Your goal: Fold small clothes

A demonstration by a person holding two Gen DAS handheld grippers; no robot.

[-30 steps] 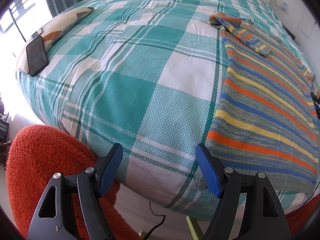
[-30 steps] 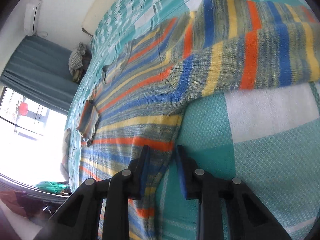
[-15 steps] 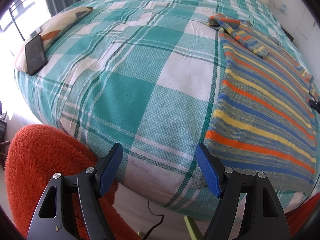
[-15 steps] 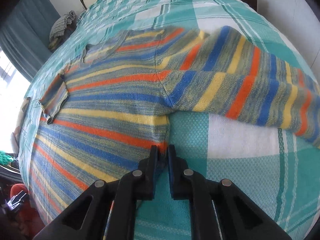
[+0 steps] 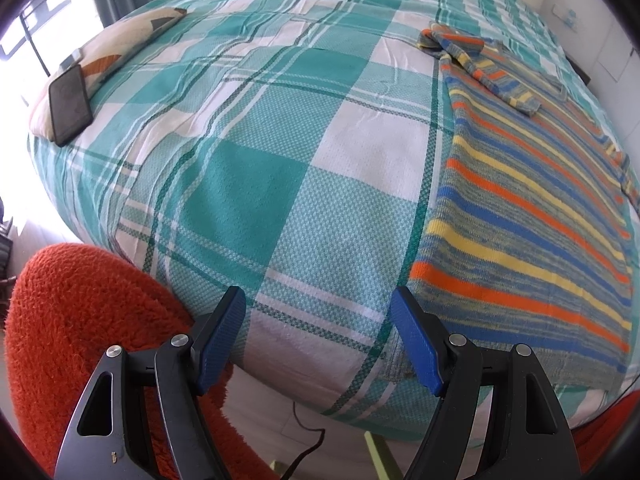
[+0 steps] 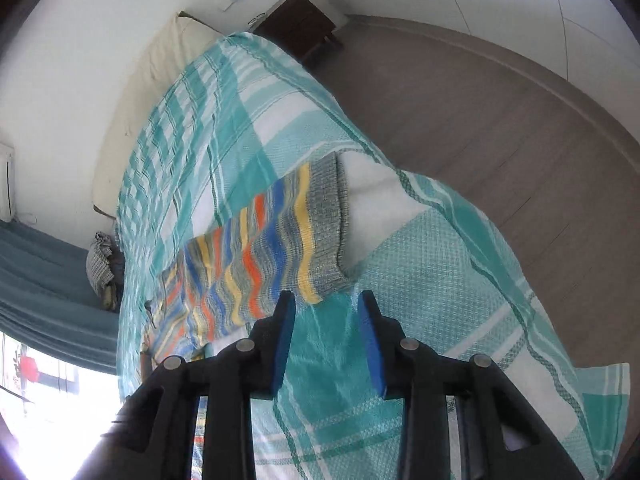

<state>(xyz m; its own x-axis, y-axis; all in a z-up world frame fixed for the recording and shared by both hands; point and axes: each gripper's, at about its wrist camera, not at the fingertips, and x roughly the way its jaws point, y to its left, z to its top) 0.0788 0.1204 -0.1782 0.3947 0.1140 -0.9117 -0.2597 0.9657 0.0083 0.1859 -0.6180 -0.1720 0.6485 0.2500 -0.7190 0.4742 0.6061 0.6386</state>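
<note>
A striped knit sweater (image 5: 532, 208) in grey, blue, orange and yellow lies flat on the right side of the teal checked bedspread (image 5: 256, 168), with one sleeve (image 5: 486, 66) folded over its far end. My left gripper (image 5: 318, 334) hangs open over the near bed edge, left of the sweater's hem, with nothing between its pads. In the right wrist view the other sleeve (image 6: 280, 240) stretches out across the bed, its grey cuff (image 6: 326, 216) at the end. My right gripper (image 6: 326, 338) hovers just short of that cuff; its jaws are opening with only bedspread showing between them.
A dark phone (image 5: 69, 105) rests on a patterned pillow (image 5: 116, 48) at the bed's far left. An orange fluffy seat (image 5: 80, 320) stands below the bed edge. A dark nightstand (image 6: 298, 24) and bare wooden floor (image 6: 500, 120) lie beyond the bed's right side.
My right gripper shut at the sweater's side edge, then swung along the outstretched sleeve to its cuff and parted its jaws. The left gripper stayed put.
</note>
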